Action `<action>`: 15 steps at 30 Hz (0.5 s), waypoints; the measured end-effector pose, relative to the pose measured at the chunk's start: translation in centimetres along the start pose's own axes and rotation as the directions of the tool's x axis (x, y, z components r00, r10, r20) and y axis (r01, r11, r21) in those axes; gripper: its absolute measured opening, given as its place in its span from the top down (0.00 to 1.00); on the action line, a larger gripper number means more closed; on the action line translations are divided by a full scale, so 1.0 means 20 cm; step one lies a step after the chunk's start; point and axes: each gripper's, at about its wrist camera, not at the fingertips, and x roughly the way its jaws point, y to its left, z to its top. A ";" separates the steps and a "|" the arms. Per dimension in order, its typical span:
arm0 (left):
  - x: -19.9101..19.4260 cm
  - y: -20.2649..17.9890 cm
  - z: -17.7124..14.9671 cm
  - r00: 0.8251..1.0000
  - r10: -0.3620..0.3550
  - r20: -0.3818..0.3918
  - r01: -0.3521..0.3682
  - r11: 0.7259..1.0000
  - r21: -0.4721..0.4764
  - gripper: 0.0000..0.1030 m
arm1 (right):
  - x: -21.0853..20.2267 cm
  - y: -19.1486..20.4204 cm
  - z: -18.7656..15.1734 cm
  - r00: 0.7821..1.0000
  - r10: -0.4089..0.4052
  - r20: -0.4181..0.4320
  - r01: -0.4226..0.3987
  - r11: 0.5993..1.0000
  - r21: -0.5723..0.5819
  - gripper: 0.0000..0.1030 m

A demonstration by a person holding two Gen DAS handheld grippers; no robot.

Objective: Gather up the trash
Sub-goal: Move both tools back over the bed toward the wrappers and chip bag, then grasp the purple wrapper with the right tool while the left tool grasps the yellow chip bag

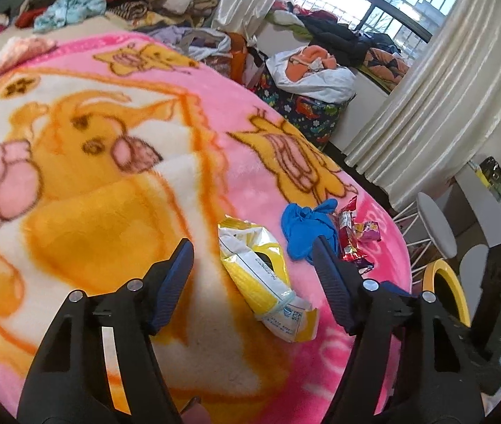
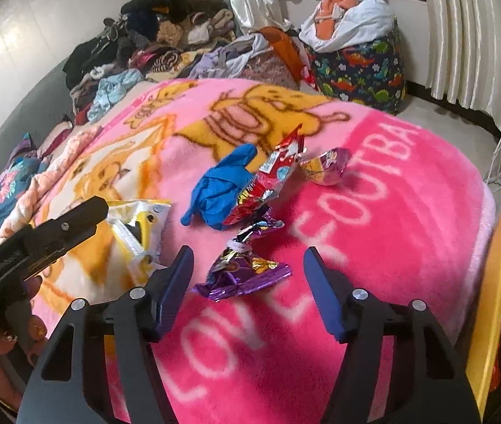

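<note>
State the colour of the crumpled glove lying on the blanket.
Blue. The glove shows best in the right wrist view, beside the red wrapper.

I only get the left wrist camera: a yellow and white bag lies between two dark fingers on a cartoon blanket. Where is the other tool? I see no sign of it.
Observer: The right gripper is outside your picture. Its fingers stand open on either side of a crumpled purple wrapper.
Operator: Is it squeezing that wrapper?
Observer: No. The wrapper lies loose on the pink blanket, and neither pad presses on it.
Operator: Funny blanket. Is anything written on it?
Observer: Yes, white letters run past the wrapper, reading LOVE and FOOTBA before the blanket curves out of sight.
</note>
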 end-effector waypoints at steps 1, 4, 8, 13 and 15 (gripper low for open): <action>0.02 0.00 0.00 1.000 -0.008 -0.008 0.007 1.000 -0.005 0.45 | 0.03 -0.01 0.00 1.000 0.000 -0.016 0.000 1.000 0.009 0.43; 0.06 0.00 -0.01 0.999 -0.019 -0.033 0.018 1.000 -0.017 0.46 | 0.08 -0.04 0.00 0.999 0.014 -0.044 -0.012 0.999 0.037 0.45; 0.11 -0.01 -0.03 0.998 -0.015 -0.065 0.013 0.999 -0.034 0.46 | 0.12 -0.05 -0.01 0.996 0.028 -0.079 -0.026 0.999 0.035 0.51; 0.15 -0.02 -0.07 0.996 0.013 -0.087 -0.016 0.999 -0.038 0.49 | 0.09 -0.06 -0.04 0.996 0.034 -0.086 -0.031 0.999 0.034 0.59; 0.16 -0.03 -0.08 0.995 0.025 -0.096 -0.028 0.999 -0.036 0.50 | 0.08 -0.07 -0.04 0.995 0.038 -0.089 -0.034 0.999 0.041 0.60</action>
